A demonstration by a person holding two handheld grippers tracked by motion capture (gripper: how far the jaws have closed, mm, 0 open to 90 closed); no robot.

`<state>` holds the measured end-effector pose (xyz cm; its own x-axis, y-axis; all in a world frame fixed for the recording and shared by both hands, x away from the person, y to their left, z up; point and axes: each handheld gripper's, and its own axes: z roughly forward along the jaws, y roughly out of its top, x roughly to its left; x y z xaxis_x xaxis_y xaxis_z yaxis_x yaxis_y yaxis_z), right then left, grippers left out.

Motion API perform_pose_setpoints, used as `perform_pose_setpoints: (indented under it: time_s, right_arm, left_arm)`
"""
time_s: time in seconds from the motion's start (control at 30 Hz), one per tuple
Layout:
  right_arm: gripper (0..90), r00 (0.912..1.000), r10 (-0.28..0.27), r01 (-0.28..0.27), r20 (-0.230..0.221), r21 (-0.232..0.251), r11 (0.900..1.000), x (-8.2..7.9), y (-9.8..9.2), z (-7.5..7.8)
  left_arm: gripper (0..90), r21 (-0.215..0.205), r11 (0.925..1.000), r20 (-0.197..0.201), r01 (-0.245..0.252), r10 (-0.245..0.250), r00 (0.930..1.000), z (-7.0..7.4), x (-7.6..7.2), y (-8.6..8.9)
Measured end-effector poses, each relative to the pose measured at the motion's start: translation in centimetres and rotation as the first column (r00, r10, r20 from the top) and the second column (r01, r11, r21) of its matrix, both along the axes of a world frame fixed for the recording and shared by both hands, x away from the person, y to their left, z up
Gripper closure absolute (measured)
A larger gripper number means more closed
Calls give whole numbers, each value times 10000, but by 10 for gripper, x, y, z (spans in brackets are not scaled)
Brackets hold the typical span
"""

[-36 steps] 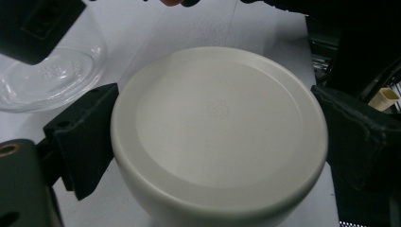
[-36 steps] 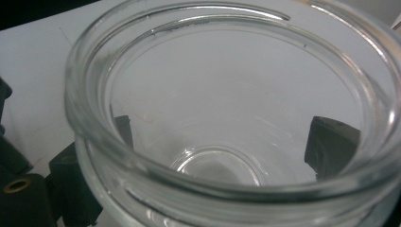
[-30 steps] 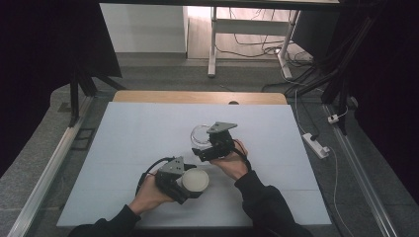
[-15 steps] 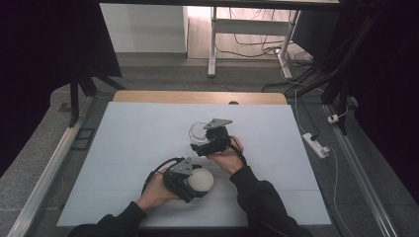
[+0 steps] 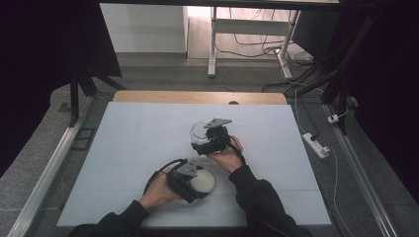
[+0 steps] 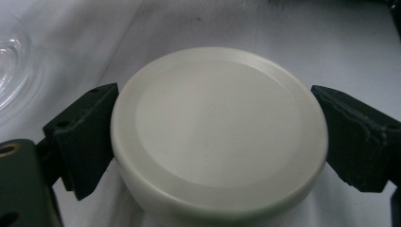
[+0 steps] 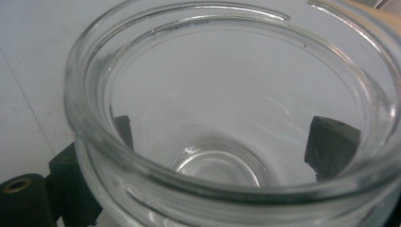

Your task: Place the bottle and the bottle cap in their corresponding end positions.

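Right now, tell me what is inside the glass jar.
The jar looks empty: its clear bottom shows, with the right gripper's black jaws seen through its walls. What lies under its base cannot be seen.

Clear glossy glass jar (image 7: pixel 227 118) with a smooth thick rim, matt off-white plastic lid (image 6: pixel 220 127) with a soft sheen, matt black ridged jaws, pale matt table cover (image 5: pixel 138 143), bare wooden table edge (image 5: pixel 197 97) behind it
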<state>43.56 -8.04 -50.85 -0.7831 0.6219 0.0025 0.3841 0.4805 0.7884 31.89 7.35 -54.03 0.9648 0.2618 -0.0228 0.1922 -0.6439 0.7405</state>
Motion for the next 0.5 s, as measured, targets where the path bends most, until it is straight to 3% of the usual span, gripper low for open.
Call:
perform_pose_setpoints:
  time_s: [0.5]
  right_arm:
    - [46,10000,28,-27,31,-116,9999,-2,1,-1]
  left_arm:
    - [77,835,9957,-227,-392,413,9989,-2,3,-3]
